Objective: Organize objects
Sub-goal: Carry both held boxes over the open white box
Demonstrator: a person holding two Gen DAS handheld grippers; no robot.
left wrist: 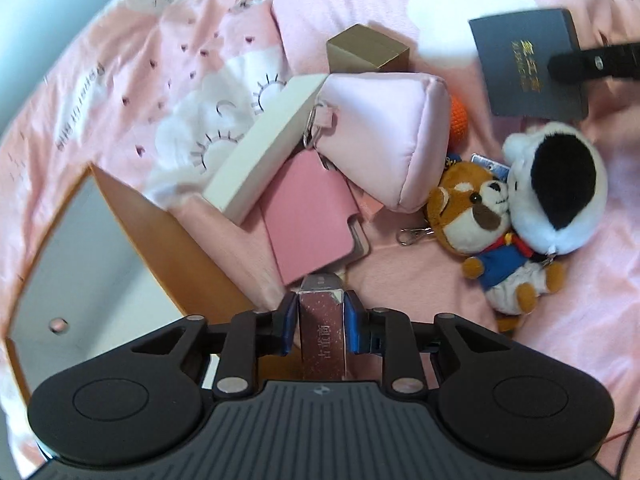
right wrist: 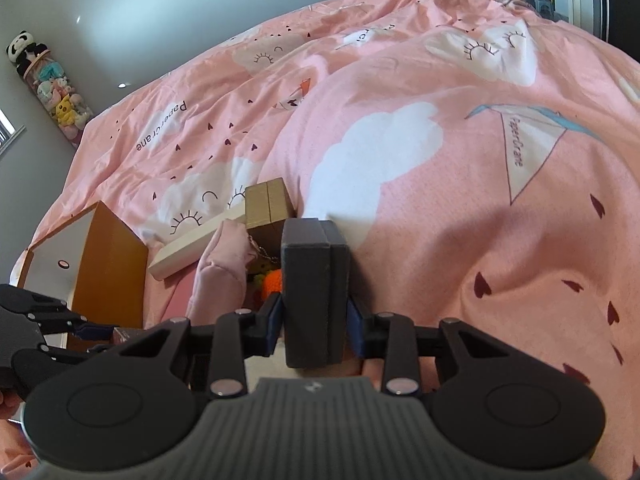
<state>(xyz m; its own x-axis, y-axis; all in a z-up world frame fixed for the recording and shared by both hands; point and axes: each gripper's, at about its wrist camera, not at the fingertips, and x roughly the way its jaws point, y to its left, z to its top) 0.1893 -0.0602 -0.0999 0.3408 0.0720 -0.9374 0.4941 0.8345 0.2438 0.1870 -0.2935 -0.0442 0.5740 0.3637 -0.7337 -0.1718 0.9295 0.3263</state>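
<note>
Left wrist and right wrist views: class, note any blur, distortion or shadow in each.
Left wrist view: fisheye bends the edges; dark grey box slightly motion-smeared, plush toys sharp. Right wrist view: bedspread curves strongly; a soft shadow falls beside the dark grey box.

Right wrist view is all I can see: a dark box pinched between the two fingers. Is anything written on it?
Observer: Yes. The left wrist view shows the broad face of the dark box with gold lettering, too blurred to read.
Operator: What is the left gripper holding?
Observer: It is shut on a small glittery pink box with printed characters.
Operator: Any toys on the bed?
Observer: Two: a brown plush toy in a blue shirt, touching a white plush toy with a black patch.
</note>
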